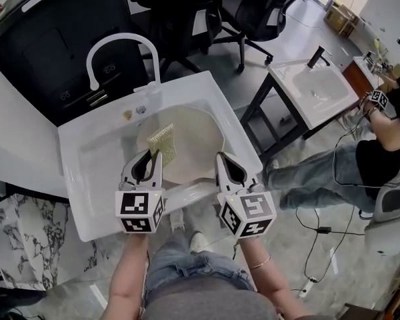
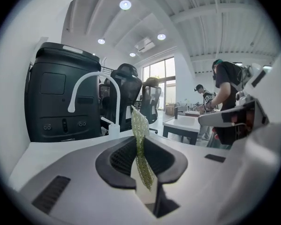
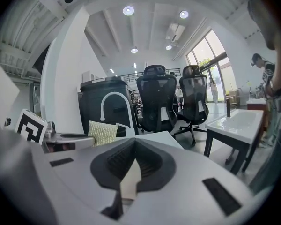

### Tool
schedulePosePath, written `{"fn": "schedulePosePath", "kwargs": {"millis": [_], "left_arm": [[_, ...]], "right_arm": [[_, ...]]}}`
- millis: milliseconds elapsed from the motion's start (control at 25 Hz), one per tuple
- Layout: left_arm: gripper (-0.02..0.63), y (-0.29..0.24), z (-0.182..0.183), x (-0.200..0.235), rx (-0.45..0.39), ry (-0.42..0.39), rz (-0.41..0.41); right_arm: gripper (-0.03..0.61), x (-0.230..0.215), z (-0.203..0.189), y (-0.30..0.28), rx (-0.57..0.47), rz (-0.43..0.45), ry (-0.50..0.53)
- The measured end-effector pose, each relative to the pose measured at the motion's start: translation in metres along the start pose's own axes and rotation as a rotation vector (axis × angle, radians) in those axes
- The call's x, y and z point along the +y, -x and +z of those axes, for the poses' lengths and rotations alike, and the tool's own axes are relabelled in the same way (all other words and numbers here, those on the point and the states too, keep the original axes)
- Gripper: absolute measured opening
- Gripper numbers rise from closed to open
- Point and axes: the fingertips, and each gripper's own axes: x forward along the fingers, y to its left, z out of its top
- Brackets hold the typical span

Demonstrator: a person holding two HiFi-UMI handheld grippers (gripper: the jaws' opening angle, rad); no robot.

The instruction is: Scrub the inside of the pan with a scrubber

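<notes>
The left gripper [image 1: 151, 157] pinches the thin yellow-green scrubber [image 1: 163, 143] by its bottom edge, so it stands up over the left side of the pan [image 1: 199, 139]. The scrubber looks soft, light and bendy (it may flop when pushed), so hold it low and tight. The right gripper [image 1: 221, 159] is squeezed shut with nothing in it. The cream pan sits in the white sink [image 1: 87, 155], near the curved tap [image 1: 113, 42]. Black office chairs [image 1: 253, 9] stand behind.
</notes>
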Motion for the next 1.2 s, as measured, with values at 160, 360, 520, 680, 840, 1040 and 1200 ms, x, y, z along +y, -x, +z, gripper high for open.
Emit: {"fn": "schedulePosePath", "kwargs": {"millis": [160,360,520,680,840,1040,1200], "left_arm": [[0.063,0.025,0.001,-0.012,-0.023,0.000,0.011],[0.063,0.053,0.009,-0.022,-0.066,0.009,0.027],[0.063,0.069,0.012,-0.030,-0.086,0.006,0.036],[0.063,0.081,0.011,-0.036,-0.095,0.005,0.045],[0.063,0.087,0.012,-0.041,-0.102,0.000,0.048],[0.063,0.094,0.012,-0.044,-0.101,-0.002,0.061],[0.063,0.098,0.009,-0.050,-0.099,-0.001,0.058]], "right_arm": [[0.009,0.008,0.001,0.021,-0.027,0.014,0.029],[0.008,0.016,0.005,0.043,-0.050,0.023,0.056],[0.008,0.020,0.003,0.057,-0.058,0.039,0.061],[0.008,0.025,0.002,0.066,-0.067,0.056,0.051],[0.008,0.027,0.001,0.073,-0.074,0.063,0.059],[0.008,0.027,0.001,0.079,-0.079,0.064,0.061],[0.009,0.025,-0.001,0.085,-0.076,0.057,0.061]]}}
